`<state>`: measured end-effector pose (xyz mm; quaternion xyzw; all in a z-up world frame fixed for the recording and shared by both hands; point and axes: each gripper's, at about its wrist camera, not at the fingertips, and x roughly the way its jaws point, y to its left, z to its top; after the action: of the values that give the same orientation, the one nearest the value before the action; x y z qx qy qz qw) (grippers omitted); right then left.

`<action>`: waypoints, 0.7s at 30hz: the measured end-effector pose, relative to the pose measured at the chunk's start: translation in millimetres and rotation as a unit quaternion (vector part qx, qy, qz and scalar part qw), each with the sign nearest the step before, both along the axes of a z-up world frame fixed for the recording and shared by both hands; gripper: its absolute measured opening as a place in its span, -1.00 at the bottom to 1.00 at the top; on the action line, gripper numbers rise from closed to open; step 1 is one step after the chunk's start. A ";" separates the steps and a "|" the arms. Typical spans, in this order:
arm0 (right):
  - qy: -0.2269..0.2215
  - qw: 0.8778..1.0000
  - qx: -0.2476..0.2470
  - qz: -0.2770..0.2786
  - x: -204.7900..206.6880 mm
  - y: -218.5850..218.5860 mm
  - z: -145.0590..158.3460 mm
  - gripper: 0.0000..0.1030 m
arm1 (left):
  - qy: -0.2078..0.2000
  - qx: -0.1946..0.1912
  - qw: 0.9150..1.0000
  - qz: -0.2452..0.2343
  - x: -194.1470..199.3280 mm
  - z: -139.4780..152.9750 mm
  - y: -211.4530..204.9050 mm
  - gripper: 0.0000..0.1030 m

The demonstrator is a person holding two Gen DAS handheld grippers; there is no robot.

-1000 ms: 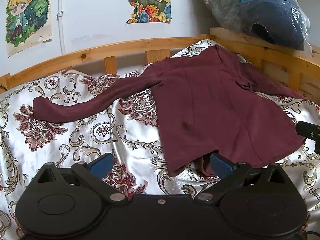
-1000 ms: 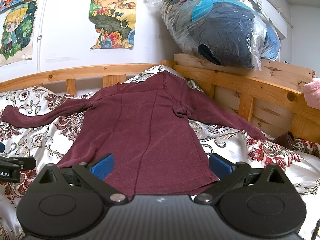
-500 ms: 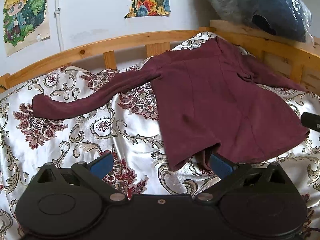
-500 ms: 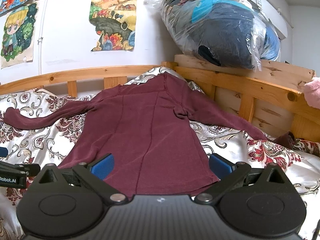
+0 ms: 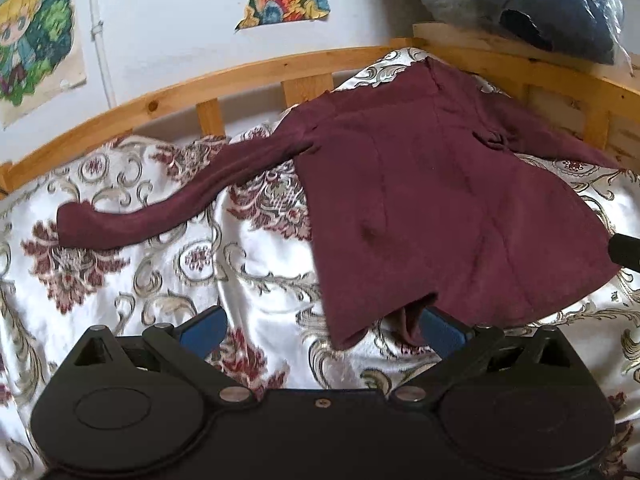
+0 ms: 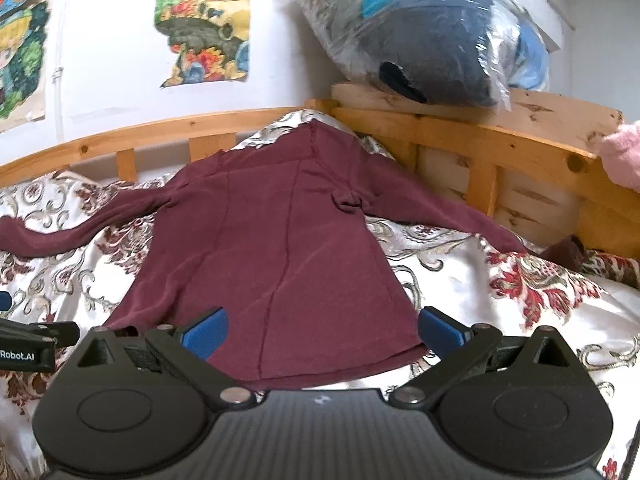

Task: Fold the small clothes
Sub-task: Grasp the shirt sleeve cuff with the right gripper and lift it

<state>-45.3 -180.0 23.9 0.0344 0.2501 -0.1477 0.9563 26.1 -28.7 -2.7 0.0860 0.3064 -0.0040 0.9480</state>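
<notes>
Nearest, at the bottom of each wrist view, are two grippers, each with two blue fingers. The left gripper has its jaws spread wide, its right finger right at the lifted near corner of the hem; I cannot tell whether they touch. The right gripper is also spread wide, holding nothing, its fingers either side of the hem. One dark red shirt lies flat in the middle of the frame on one flowered bedspread, both sleeves stretched out sideways, collar toward the far wooden bed rail. In the upper right, one plastic-wrapped bundle sits on the rail. Two posters hang on the wall in the upper left. Compared with half a second ago, both grippers have edged slightly closer to the hem; the shirt has not moved.
</notes>
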 end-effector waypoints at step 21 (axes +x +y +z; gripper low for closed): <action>-0.037 0.992 0.066 -0.101 96.8 -92.6 8.8 1.00 | -0.088 0.085 0.991 -0.054 104.0 87.0 -72.8 0.99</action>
<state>51.5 -272.6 32.7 0.1282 0.2191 -0.2250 0.9407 130.1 -101.5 84.3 0.1826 0.2163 -0.0214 0.9589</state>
